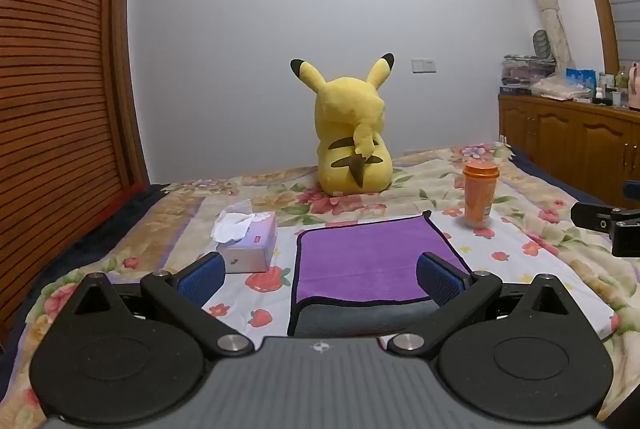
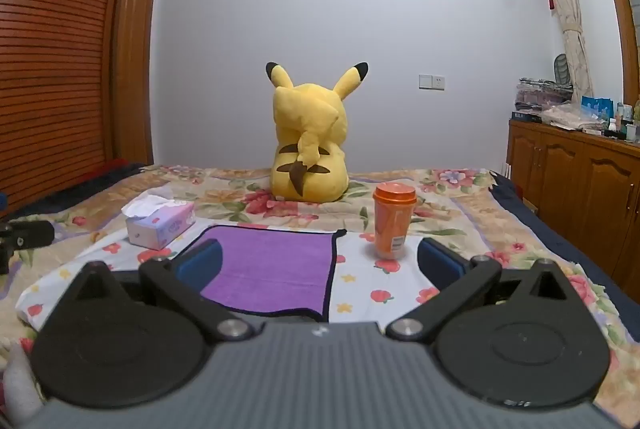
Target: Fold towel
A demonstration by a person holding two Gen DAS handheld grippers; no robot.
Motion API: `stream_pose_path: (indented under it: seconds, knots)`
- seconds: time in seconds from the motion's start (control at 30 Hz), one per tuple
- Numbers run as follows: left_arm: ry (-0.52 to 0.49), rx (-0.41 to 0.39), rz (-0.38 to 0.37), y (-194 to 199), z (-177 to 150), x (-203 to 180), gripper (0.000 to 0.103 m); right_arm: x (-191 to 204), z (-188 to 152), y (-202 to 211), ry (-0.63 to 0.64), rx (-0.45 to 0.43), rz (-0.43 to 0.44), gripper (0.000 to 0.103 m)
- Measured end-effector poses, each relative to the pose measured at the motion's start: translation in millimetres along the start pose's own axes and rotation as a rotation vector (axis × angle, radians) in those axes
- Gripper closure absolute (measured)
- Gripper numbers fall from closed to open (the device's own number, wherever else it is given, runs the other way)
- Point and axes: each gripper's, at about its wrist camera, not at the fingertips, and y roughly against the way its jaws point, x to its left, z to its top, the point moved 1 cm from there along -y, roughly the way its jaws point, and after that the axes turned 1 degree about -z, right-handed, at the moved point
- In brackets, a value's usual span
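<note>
Grippers level above bed | left gripper (image 1: 320,279), right gripper (image 2: 320,263) jaws apart | towel (image 1: 372,265) flat

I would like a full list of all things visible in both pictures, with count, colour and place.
towel: 1, purple with dark edge, flat on the bed, near side
tissue box: 1, pale lilac, left of towel
cup: 1, orange with lid, right of towel
plush toy: 1, yellow, far side, back turned
bed cover: 1, floral
cabinet: 1, brown wood, right wall
left tongs: open, over towel
right tongs: open, empty
</note>
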Motion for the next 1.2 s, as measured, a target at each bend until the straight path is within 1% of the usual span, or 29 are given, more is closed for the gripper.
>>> stream_pose_path:
  seconds: [1.2]
  knots:
    - [0.004, 0.0, -0.001, 0.2, 0.0, -0.2, 0.0, 0.1, 2.2, 1.3, -0.006, -0.003, 0.0, 0.0]
